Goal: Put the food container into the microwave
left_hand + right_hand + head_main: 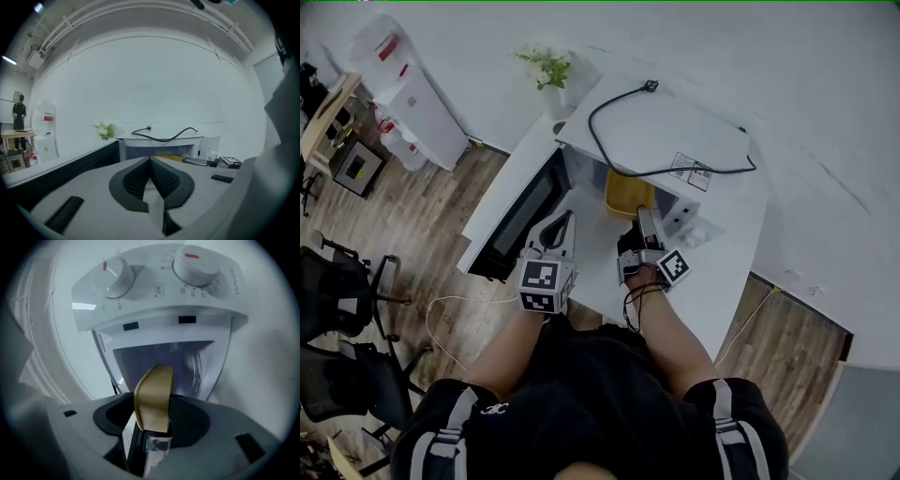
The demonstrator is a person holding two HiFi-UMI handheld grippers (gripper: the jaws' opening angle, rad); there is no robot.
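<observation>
Your right gripper (154,420) is clamped on the rim of the yellow plastic food container (628,192), at the open white microwave's (675,127) mouth. The container is probably light and flexible, so hold it level. The left gripper's (151,165) jaws are together and empty.

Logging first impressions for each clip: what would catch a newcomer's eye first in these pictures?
The yellow food container, gripped by its rim in the right claw, is at the mouth of the white microwave, whose door hangs wide open at left. A black power cord lies looped across the microwave's top, its plug free. The left claw is shut and empty near the door.
</observation>
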